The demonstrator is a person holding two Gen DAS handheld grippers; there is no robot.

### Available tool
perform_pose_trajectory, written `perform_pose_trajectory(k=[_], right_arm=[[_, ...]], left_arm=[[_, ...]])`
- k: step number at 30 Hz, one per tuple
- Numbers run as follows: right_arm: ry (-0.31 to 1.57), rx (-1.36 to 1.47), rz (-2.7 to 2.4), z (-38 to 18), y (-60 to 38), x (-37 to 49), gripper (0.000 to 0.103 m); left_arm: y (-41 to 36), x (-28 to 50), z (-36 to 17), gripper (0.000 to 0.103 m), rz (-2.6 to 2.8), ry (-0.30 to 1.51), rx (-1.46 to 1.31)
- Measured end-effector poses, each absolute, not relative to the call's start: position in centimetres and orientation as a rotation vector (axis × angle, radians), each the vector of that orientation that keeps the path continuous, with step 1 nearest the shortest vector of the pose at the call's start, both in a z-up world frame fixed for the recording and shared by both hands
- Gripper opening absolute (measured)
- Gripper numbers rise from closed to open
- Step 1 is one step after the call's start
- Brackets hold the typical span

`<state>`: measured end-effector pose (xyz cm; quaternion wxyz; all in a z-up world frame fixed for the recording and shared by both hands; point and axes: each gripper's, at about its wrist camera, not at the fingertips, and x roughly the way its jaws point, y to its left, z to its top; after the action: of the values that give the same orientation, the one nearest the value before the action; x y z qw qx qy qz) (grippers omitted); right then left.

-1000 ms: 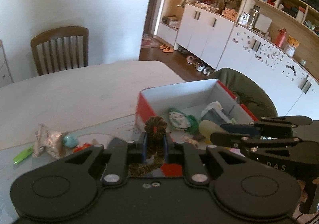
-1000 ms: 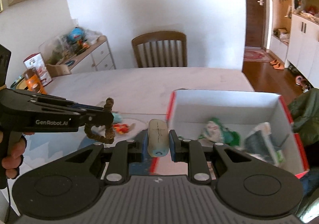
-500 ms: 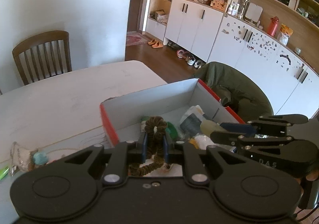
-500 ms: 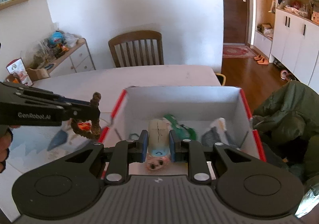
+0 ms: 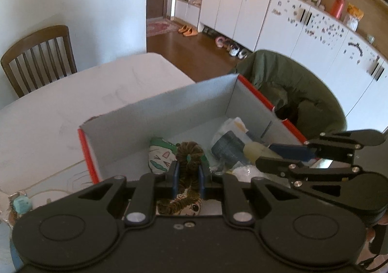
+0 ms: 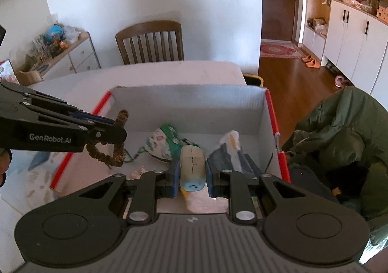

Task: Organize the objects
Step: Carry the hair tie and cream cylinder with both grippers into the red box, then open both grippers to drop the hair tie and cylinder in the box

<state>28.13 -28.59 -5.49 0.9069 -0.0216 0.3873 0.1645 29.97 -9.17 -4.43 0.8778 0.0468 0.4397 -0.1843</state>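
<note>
I have the left gripper (image 5: 188, 173) clenched on a brown fuzzy hair scrunchie (image 5: 188, 159) and the right gripper (image 6: 192, 172) clamped on a cream oblong toy (image 6: 192, 167), both over the red-rimmed white cardboard box (image 6: 189, 100), and my worry is the scrunchie snagging on a pad at release, or the grippers bumping inside the box.

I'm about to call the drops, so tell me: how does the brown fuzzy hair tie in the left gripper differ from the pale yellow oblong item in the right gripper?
The brown fuzzy hair tie is a dark, limp loop that dangles below the left gripper. The pale yellow oblong item is smooth and rigid, with a blue end, and lies straight along the right gripper. Both are pinched between shut fingers over the red-edged white box.
</note>
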Motion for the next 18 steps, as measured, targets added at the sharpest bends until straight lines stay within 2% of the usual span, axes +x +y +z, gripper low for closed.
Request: perform_pose_trajectory(k=[8,18], right_arm=[[0.889,-0.063,0.356,-8.6,-29.2,30.2,0.021],[0.880,-0.123,0.386,-8.6,-28.9,30.4,0.021]], left_arm=[[-10.8,32.2,-7.8,0.014,-0.340,0.983,0.131],[-11.9,34.2,-11.1,0.014,-0.327,1.075,0.162]])
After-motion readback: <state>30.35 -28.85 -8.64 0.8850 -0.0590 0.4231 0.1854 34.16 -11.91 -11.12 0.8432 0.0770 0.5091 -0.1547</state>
